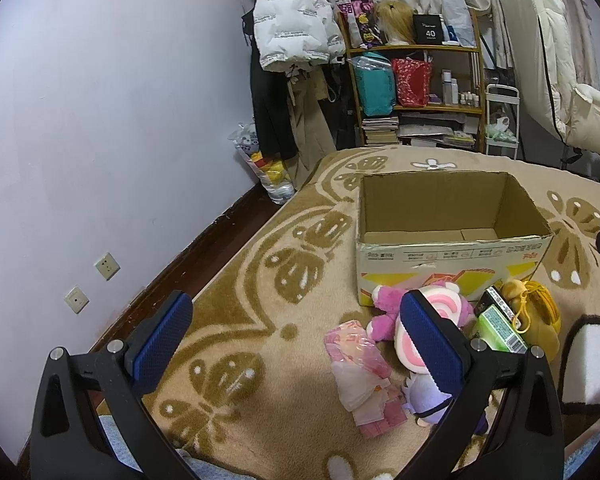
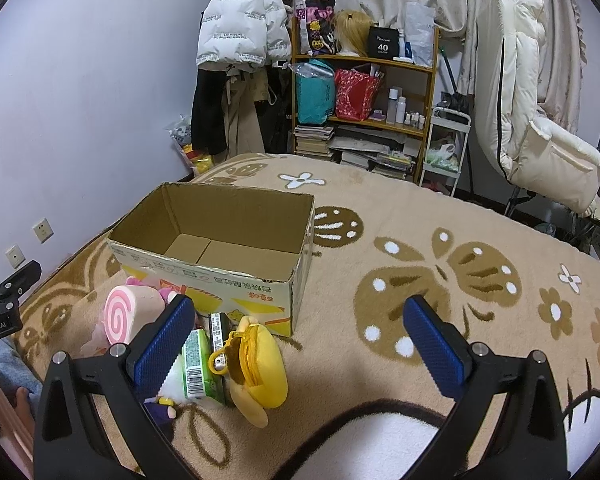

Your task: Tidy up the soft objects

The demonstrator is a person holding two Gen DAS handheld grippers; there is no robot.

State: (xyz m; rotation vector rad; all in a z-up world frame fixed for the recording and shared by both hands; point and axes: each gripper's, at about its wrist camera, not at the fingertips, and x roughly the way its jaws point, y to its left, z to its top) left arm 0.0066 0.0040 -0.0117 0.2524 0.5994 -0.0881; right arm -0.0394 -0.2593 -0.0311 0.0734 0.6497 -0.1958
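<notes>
An empty cardboard box [image 1: 452, 256] [image 2: 220, 272] stands open on the patterned carpet. In front of it lies a pile: a pink swirl plush [image 1: 444, 312] [image 2: 128, 312], a yellow plush pouch [image 1: 540, 320] [image 2: 260, 364], a green carton [image 1: 500, 328] [image 2: 196, 364], a pink wrapped packet [image 1: 360, 372] and a purple plush [image 1: 428, 396]. My left gripper [image 1: 296, 340] is open above the carpet, its right finger over the pile. My right gripper [image 2: 300, 340] is open with bare carpet between its fingers, the pile at its left finger.
The carpet [image 2: 420, 264] stretches wide to the right of the box. A wall with sockets [image 1: 107, 266] runs on the left. A cluttered shelf [image 1: 416, 80], hanging coats [image 1: 292, 28] and a white padded chair [image 2: 532, 120] stand at the back.
</notes>
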